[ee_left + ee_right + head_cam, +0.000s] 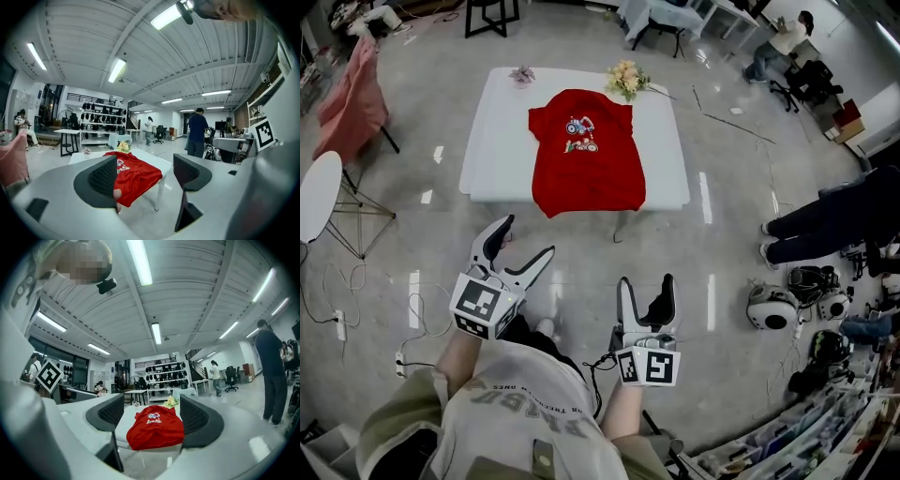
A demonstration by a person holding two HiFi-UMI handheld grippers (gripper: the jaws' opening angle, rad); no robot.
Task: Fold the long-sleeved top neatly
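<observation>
Closest to the camera is the person's sweatshirt (520, 417), and just past it are the two tools. The left hand-held gripper (529, 235) has its jaws wide apart with nothing in them. The right hand-held gripper (645, 280) is wide too and holds nothing. The red top (586, 164) lies flat on the white counter (487, 141), picture side up. Its neck is at the far side and its bottom edge hangs over the near edge. So its long way runs straight away from the person, neck pointing away. I cannot see long sleeves spread out to the sides. The top is ahead of both tools and well apart from them, with bare floor (581, 244) between. The left one is a bit nearer and tips toward the top, and the right one points straight ahead. I think no fold has begun, and the person must step up to the counter first. Behind the top's neck sit some flowers (626, 80).
</observation>
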